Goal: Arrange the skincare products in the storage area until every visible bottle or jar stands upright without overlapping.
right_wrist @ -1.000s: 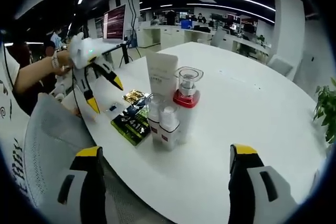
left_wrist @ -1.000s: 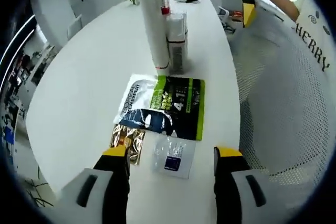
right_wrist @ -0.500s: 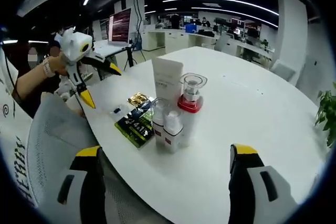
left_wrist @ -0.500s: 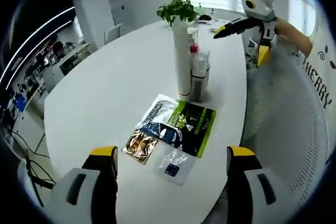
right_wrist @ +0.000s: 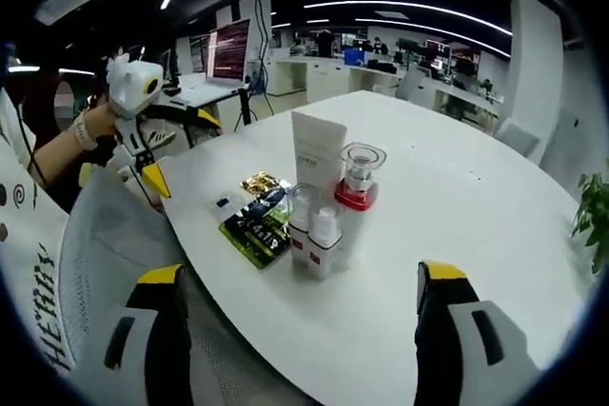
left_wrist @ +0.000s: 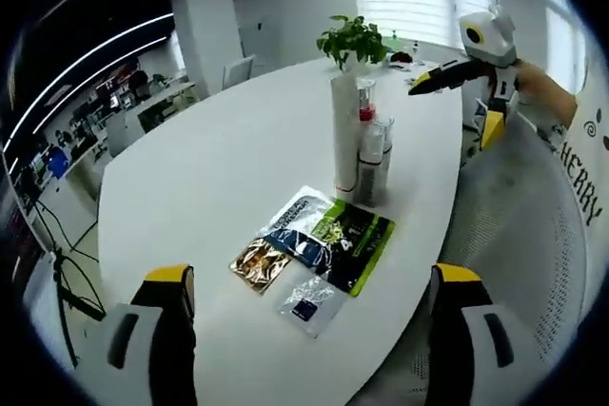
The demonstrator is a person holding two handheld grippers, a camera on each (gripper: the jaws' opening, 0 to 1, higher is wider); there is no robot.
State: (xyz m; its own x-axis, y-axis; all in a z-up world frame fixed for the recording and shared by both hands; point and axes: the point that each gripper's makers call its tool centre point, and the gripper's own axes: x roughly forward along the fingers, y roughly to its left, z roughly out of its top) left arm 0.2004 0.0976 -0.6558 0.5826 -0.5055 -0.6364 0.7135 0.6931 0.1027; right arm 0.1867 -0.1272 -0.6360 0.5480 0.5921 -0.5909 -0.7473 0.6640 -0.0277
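Bottles (right_wrist: 328, 206) stand upright, clustered touching near the bench (left_wrist: 238, 159) edge, sachets (left_wrist: 319, 244) flat beside them; both hand-held grippers (left_wrist: 309, 282) (right_wrist: 295, 278) spread, empty, so arranging looks nearly done.

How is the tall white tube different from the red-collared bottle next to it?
The white tube is plain, flat-sided, opaque and the tallest in the cluster; the red-collared bottle is shorter and rounder, with a clear cap above a red ring. In the right gripper view the tube stands to the left of the bottle. Both stand upright, close together on the white table.
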